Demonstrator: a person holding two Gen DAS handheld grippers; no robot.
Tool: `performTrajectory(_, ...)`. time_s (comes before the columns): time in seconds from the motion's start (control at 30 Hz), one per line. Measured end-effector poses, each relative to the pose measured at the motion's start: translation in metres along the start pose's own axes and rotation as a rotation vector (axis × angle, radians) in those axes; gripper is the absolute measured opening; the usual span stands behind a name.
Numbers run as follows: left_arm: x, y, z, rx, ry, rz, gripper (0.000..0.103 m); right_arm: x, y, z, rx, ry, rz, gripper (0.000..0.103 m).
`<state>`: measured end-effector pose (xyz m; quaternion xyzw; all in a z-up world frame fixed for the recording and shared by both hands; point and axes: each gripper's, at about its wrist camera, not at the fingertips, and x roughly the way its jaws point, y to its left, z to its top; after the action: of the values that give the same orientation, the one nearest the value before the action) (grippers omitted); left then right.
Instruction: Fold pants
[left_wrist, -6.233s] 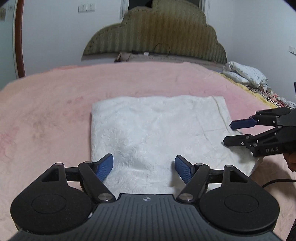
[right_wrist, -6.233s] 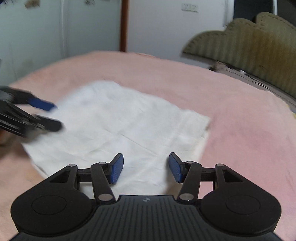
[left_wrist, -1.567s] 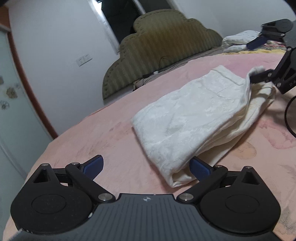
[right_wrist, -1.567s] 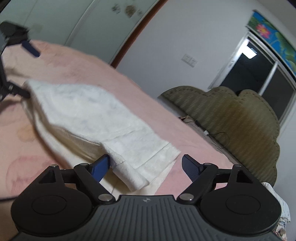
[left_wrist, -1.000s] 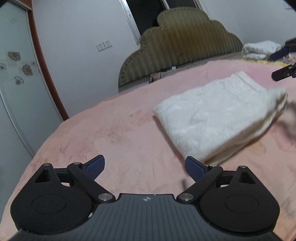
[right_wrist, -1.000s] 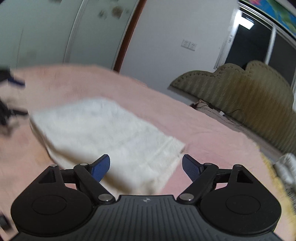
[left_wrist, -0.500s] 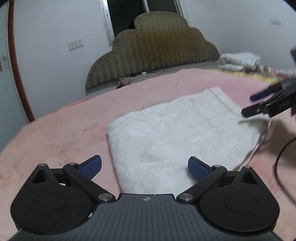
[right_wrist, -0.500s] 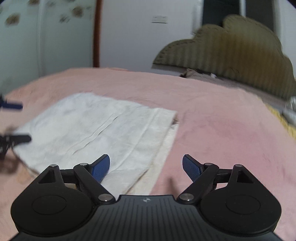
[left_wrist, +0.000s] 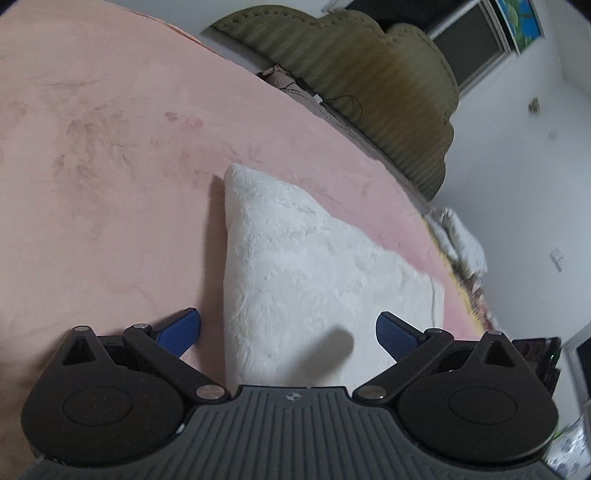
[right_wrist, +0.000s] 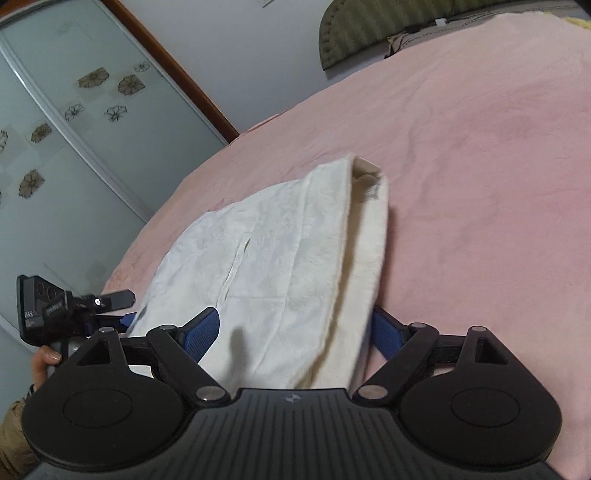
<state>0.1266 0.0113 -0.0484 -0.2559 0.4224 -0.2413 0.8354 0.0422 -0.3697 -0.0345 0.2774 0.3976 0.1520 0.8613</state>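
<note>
White folded pants (left_wrist: 303, 266) lie on the pink bedspread (left_wrist: 110, 147). In the left wrist view my left gripper (left_wrist: 288, 332) is open, low over the near left corner of the pants, its jaws astride the left folded edge. In the right wrist view the pants (right_wrist: 280, 251) show stacked layers with cream edges at the right. My right gripper (right_wrist: 295, 332) is open with the near right end of the pants between its jaws. The left gripper (right_wrist: 114, 306) shows at the left of that view, held by a hand, at the pants' other near corner.
An olive padded headboard (left_wrist: 369, 74) stands at the far end of the bed. A folded quilt (left_wrist: 458, 240) lies at the bed's right edge. A sliding door with flower decals (right_wrist: 74, 129) stands to the left in the right wrist view.
Both grippers have dropped low and close to the near edge of the pants, each tilted. The pants now lie between each gripper's open jaws. The pants lie still.
</note>
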Motion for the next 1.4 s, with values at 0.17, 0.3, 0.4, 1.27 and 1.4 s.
performTrajectory(0.17, 0.015, -0.017, -0.001, 0.046, 0.008, 0.006, 0.102, 0.019, 0.005, 0.010, -0.028, -0.018, 0.009, 0.096)
performTrajectory(0.3, 0.025, -0.040, -0.012, 0.211, 0.024, 0.099, 0.100, 0.017, 0.005, -0.001, -0.094, -0.052, 0.024, 0.098)
performTrajectory(0.4, 0.028, -0.052, -0.020, 0.316, 0.022, 0.191, 0.084, 0.015, 0.003, -0.005, -0.096, -0.073, 0.031, 0.099)
performTrajectory(1.27, -0.050, -0.053, 0.052, 0.552, -0.407, 0.511, 0.014, 0.086, 0.127, 0.078, -0.461, -0.210, -0.033, 0.026)
performTrajectory(1.4, -0.042, -0.026, 0.080, 0.480, -0.373, 0.570, 0.015, 0.132, 0.134, 0.096, -0.464, -0.177, -0.039, 0.026)
